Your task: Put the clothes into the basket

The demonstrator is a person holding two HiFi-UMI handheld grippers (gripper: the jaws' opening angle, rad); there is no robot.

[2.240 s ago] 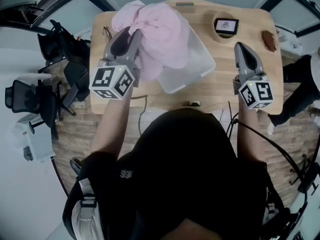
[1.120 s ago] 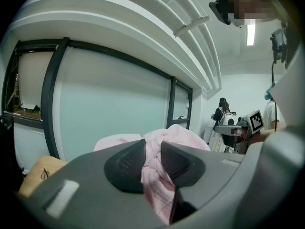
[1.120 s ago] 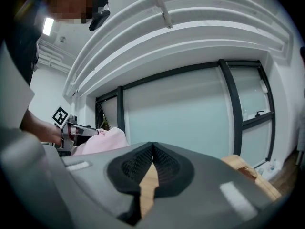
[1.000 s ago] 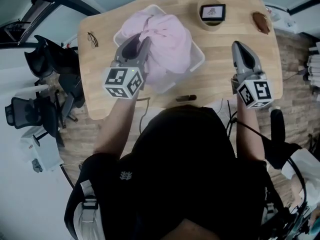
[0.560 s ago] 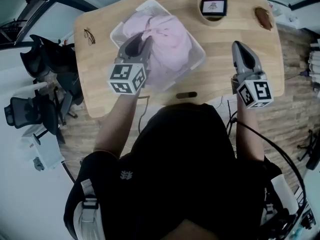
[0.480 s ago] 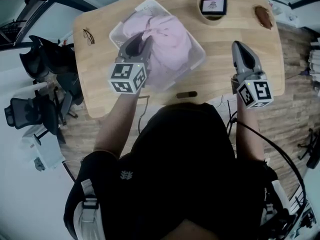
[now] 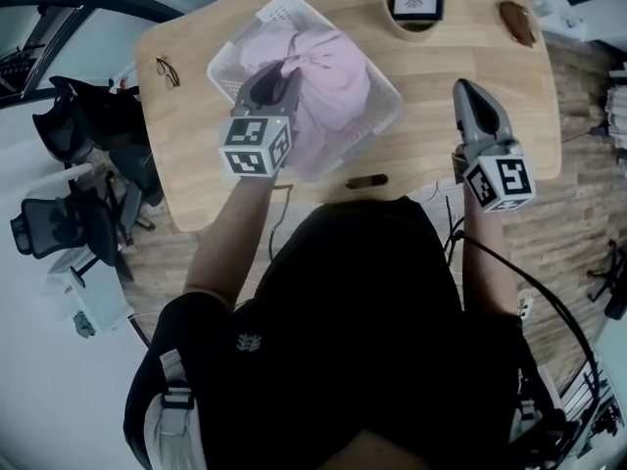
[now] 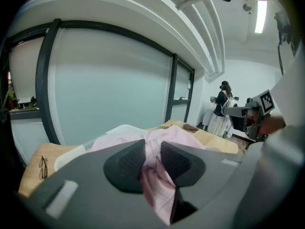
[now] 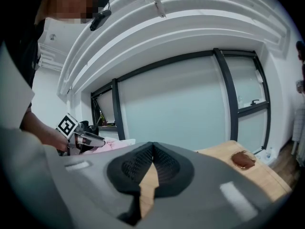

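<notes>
The left gripper (image 7: 274, 81), clamped on the pink garment (image 7: 333, 71), is lowering it into the white basket (image 7: 282, 9) beneath, nearly done; the right gripper (image 7: 468, 96) is waiting with jaws together, empty.

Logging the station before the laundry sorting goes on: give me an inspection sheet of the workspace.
Surface: wooden table, mostly bare.
Job's things: pink garment heaped in the white basket.
Clutter: eyeglasses, small screen, brown object.
Grippers: left hand-held gripper shut on the pink garment; right hand-held gripper shut, empty.
Cables: black cable by the right arm.
Surroundings: office chairs, wood floor, glass walls.
</notes>
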